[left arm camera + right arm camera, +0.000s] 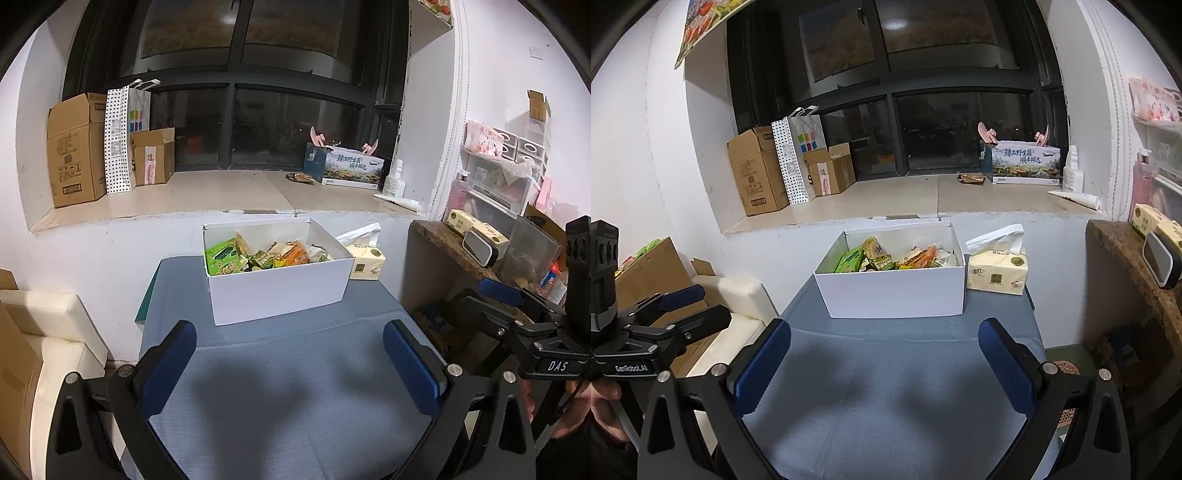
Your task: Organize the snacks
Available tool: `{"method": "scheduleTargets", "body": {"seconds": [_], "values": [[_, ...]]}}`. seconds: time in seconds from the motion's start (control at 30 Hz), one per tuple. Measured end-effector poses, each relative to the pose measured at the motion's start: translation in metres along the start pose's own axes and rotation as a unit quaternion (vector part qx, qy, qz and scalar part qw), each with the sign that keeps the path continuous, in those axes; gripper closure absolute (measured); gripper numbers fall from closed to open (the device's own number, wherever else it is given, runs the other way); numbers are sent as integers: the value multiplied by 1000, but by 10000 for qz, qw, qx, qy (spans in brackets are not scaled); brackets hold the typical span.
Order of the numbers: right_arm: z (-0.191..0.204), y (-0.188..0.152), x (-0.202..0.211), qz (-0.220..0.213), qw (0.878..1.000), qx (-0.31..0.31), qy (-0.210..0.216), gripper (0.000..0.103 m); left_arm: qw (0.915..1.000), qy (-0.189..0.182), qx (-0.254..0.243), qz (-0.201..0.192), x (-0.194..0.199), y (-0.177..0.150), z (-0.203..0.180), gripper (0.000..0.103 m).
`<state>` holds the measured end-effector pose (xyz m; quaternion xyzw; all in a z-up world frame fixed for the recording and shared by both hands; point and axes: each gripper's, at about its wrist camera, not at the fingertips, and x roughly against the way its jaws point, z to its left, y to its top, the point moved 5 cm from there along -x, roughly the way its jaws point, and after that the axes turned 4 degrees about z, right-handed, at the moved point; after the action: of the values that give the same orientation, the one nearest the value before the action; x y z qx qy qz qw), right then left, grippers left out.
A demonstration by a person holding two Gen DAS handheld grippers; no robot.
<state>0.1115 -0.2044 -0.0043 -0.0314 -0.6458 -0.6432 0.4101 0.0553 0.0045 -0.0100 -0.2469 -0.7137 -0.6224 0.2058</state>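
Observation:
A white box (280, 291) (894, 295) stands at the far end of a table with a blue-grey cloth (288, 387) (886, 387). Inside lie several snack packets (258, 254) (886, 256), green, yellow and orange. My left gripper (290, 363) is open above the cloth, well short of the box, with nothing between its blue pads. My right gripper (884, 365) is likewise open and holds nothing. In the left wrist view the right gripper (517, 314) shows at the right edge; the left gripper (676, 310) shows at the left edge of the right wrist view.
A yellow tissue pack (367, 260) (997, 269) sits right of the box. A window ledge (221, 195) behind holds cardboard boxes (77, 147), a dotted paper bag (122, 136) and a printed carton (351, 166). A cluttered wooden shelf (454, 243) stands right; a cream seat (62, 332) left.

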Motion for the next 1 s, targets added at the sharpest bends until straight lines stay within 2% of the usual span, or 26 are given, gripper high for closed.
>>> {"method": "scheduleTargets", "body": {"seconds": [1.0], "values": [[2,-3,0,61,10000,25,1,0,10000,12,-12,19,-2,-1,4,0]]}}
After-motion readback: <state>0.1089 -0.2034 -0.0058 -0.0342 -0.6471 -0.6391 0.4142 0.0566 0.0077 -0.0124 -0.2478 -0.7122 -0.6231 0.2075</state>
